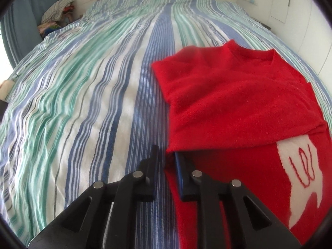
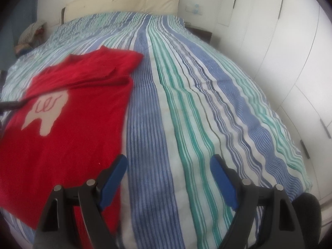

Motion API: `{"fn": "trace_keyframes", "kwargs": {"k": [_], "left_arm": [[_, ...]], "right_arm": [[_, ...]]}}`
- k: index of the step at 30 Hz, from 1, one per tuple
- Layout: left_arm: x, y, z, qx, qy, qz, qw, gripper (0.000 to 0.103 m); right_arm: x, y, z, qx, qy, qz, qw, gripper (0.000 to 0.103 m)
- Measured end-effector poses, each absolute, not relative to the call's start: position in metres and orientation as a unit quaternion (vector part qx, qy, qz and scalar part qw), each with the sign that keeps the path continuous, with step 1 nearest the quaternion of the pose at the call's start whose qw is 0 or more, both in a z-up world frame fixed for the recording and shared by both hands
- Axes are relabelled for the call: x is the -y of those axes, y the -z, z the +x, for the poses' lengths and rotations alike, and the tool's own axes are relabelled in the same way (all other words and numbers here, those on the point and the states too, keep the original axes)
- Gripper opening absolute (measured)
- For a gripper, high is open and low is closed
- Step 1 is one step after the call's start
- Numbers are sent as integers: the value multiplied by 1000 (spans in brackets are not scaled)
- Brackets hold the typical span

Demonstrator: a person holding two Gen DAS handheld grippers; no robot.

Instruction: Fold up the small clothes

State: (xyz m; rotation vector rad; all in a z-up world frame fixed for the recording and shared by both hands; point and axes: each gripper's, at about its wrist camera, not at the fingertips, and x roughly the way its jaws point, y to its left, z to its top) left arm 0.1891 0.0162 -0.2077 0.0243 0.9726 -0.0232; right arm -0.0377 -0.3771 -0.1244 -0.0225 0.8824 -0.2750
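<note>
Red knit fabric makes up the only garment counted: 1 sweater (image 1: 238, 103), laid on the striped bedspread (image 1: 93, 103) and seen at the right of the left wrist frame and at the left of the right wrist frame. 1 white motif (image 1: 300, 176) with red stitching is shown on its front. A folded-over flap is seen across its upper part, and the corner of that flap is pinched by the left gripper (image 1: 167, 157), whose 2 fingers are drawn close together on it. The right gripper (image 2: 168, 166) is held spread wide above the bedspread, nothing between its 2 blue pads (image 2: 114, 174). 1 pile of clothes (image 1: 57, 14) is seen at the upper left, beside the bed; 1 cream headboard (image 2: 122, 2) is at the top.
</note>
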Motion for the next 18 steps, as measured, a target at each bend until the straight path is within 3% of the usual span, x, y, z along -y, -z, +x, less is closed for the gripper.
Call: {"fn": "trace_keyframes", "kwargs": {"k": [2, 3, 4, 13, 18], "left_arm": [[-22, 201, 179, -469, 2, 1, 883, 51], [-27, 197, 172, -465, -2, -8, 885, 71], [-33, 192, 163, -459, -7, -17, 888, 82], [-83, 180, 109, -462, -39, -75, 883, 93], [-86, 200, 102, -475, -47, -72, 876, 93]], "right_arm": [[377, 123, -39, -422, 133, -14, 897, 81], [378, 123, -39, -422, 133, -14, 897, 81], [378, 124, -39, -424, 134, -12, 896, 81], [367, 119, -39, -414, 133, -27, 900, 82], [359, 118, -38, -410, 130, -39, 902, 91]]}}
